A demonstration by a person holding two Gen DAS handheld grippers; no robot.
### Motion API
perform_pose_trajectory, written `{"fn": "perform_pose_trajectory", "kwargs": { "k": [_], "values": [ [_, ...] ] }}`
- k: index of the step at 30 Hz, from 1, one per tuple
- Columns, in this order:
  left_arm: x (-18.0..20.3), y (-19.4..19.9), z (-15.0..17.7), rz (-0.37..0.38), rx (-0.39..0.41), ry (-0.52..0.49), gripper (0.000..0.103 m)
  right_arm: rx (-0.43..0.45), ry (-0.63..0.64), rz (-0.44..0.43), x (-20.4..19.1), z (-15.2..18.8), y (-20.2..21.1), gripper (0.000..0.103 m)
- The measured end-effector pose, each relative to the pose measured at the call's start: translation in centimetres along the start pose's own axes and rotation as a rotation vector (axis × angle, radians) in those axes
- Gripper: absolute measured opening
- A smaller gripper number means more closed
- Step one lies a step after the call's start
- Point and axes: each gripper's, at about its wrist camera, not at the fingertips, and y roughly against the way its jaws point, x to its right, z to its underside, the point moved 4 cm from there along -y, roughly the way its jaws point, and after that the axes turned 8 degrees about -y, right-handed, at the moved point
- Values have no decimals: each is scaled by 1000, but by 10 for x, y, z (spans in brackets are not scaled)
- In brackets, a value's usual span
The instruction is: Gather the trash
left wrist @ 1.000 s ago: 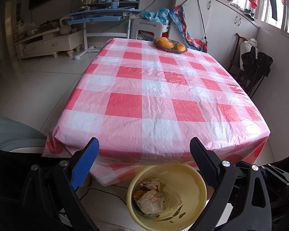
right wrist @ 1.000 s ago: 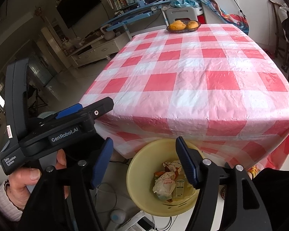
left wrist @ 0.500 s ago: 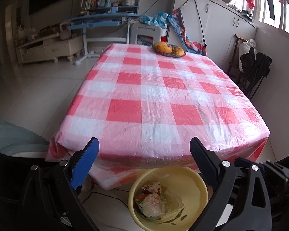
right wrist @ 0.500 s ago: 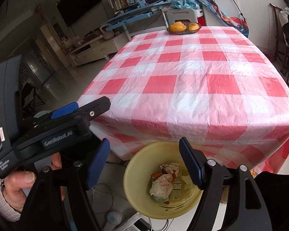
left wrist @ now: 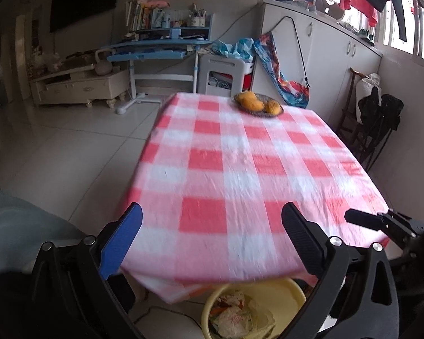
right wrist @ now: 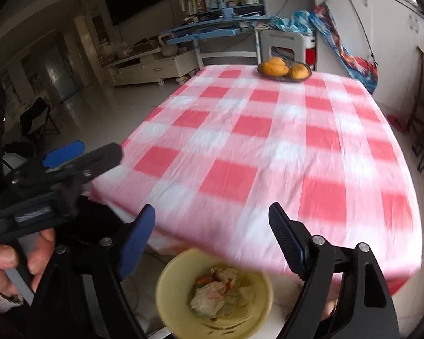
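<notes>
A yellow bin (left wrist: 279, 293) (right wrist: 172, 282) stands on the floor just under the table's near edge. Crumpled wrappers (left wrist: 234, 316) (right wrist: 212, 296) lie inside it. My left gripper (left wrist: 212, 240) hangs open above the near edge of the table, with nothing between its fingers. My right gripper (right wrist: 212, 234) is to its right, above the bin and the table edge; its jaws are opening and hold nothing. In the right wrist view the left gripper (right wrist: 82, 155) shows at the left, held by a hand (right wrist: 2, 260). The red-and-white checked tablecloth (left wrist: 240, 175) (right wrist: 268, 147) bears no trash that I can see.
A dish of orange fruit (left wrist: 258, 104) (right wrist: 284, 69) sits at the table's far end. A blue desk (left wrist: 155, 50), a white stool (left wrist: 222, 73) and a low cabinet (left wrist: 79, 87) stand beyond. Dark chairs with bags (left wrist: 378, 118) line the right wall. White tiled floor (left wrist: 70, 152) lies to the left.
Both grippers have risen and tilted up, so the bin sits lower in each view. The right gripper's fingers have spread wider. The right view has rolled and is now blurred.
</notes>
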Motion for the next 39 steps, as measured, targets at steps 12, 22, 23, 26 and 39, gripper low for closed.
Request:
{"fn": "perform_pose_trajectory", "kwargs": {
  "k": [12, 22, 23, 26, 39],
  "values": [
    [-7, -55, -70, -17, 12, -32, 96, -15, 34, 2, 23, -73, -53, 84],
    [-3, -89, -82, -25, 0, -44, 96, -37, 14, 23, 45, -91, -82, 85],
    [-5, -93, -81, -25, -15, -35, 96, -36, 11, 28, 48, -92, -82, 85],
    [-11, -98, -79, -30, -32, -8, 96, -37, -8, 43, 57, -94, -83, 85],
    [-24, -100, -83, -58, -19, 41, 96, 10, -39, 68, 66, -104, -81, 87]
  ]
}}
